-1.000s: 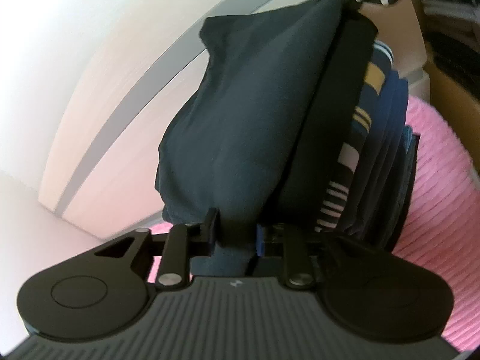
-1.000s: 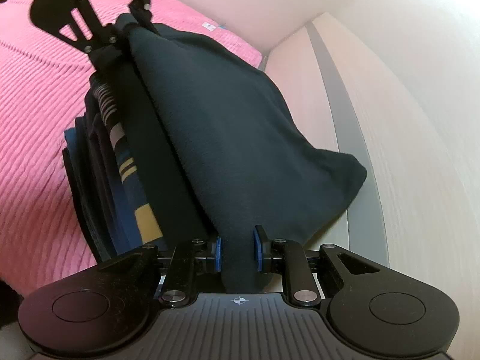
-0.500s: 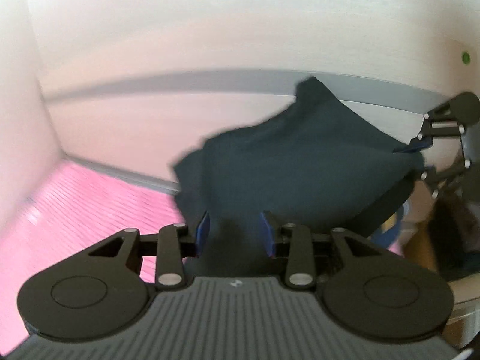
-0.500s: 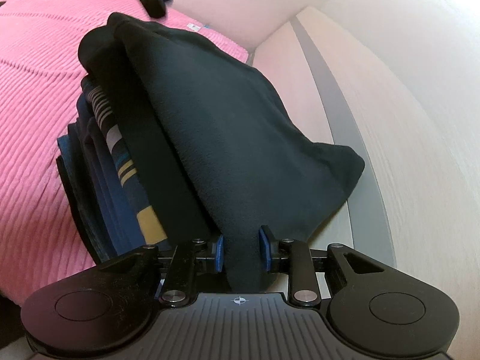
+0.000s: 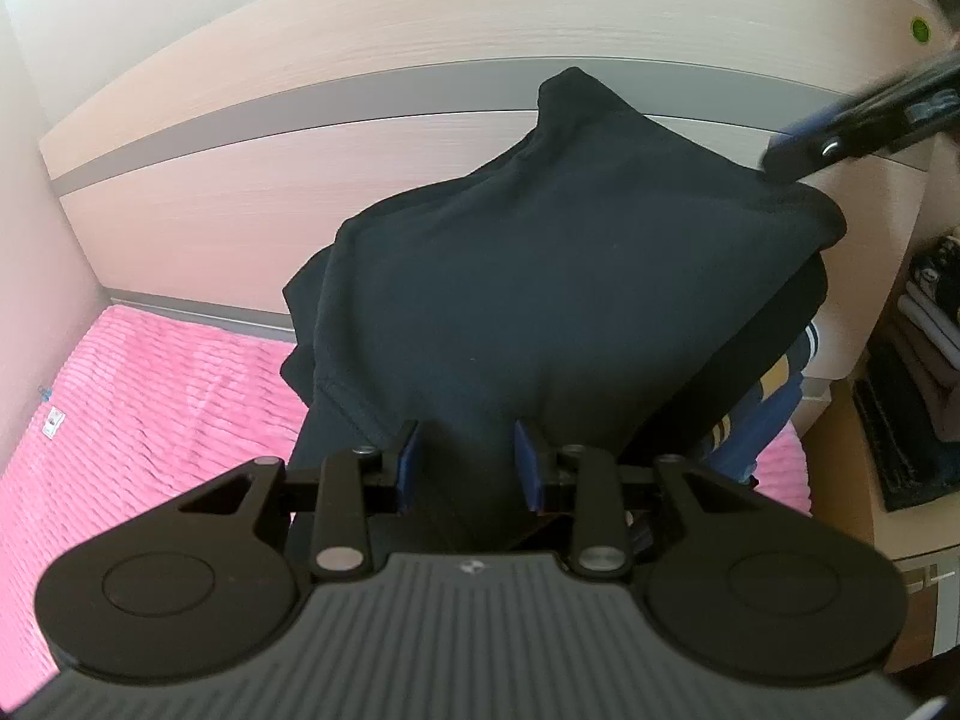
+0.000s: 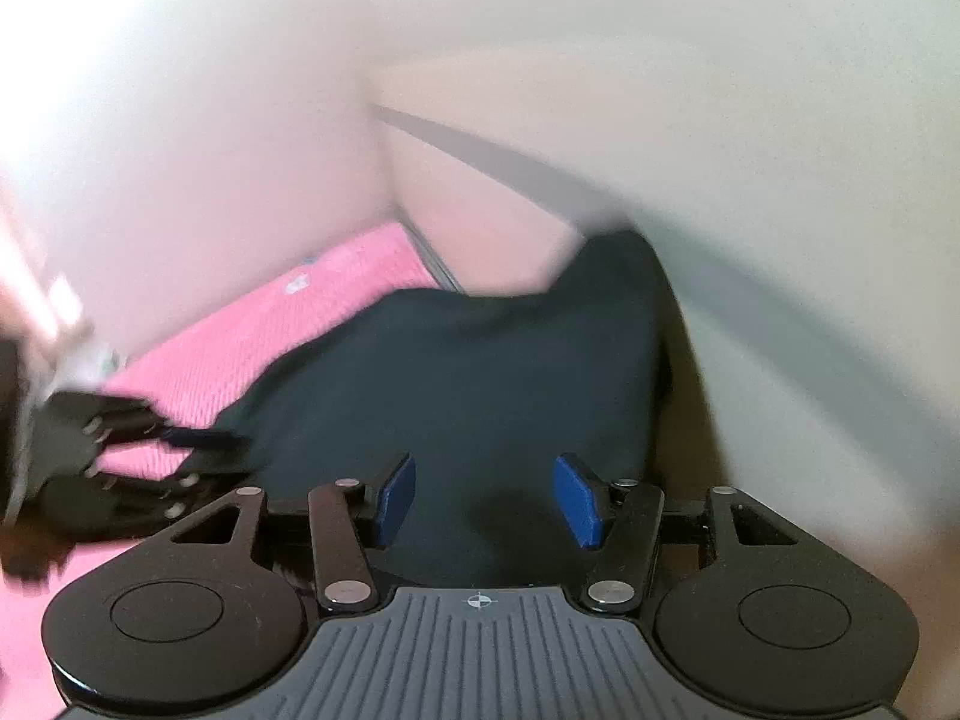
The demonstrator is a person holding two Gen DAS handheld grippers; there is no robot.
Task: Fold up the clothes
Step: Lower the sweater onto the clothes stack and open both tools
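A pink ribbed blanket (image 5: 138, 396) is spread over the bed, bounded by a pale wood-grain headboard (image 5: 252, 138) with a grey band. On the blanket, against the headboard, a stack of folded clothes (image 5: 756, 408) is seen, topped by a soft, matte dark navy garment (image 5: 540, 276) folded into a rough rectangle. The left gripper (image 5: 467, 465) is held released at the garment's near edge, blue pads parted. The right gripper (image 6: 486, 498), blurred, is likewise spread wide, grasping nothing, above the same garment.
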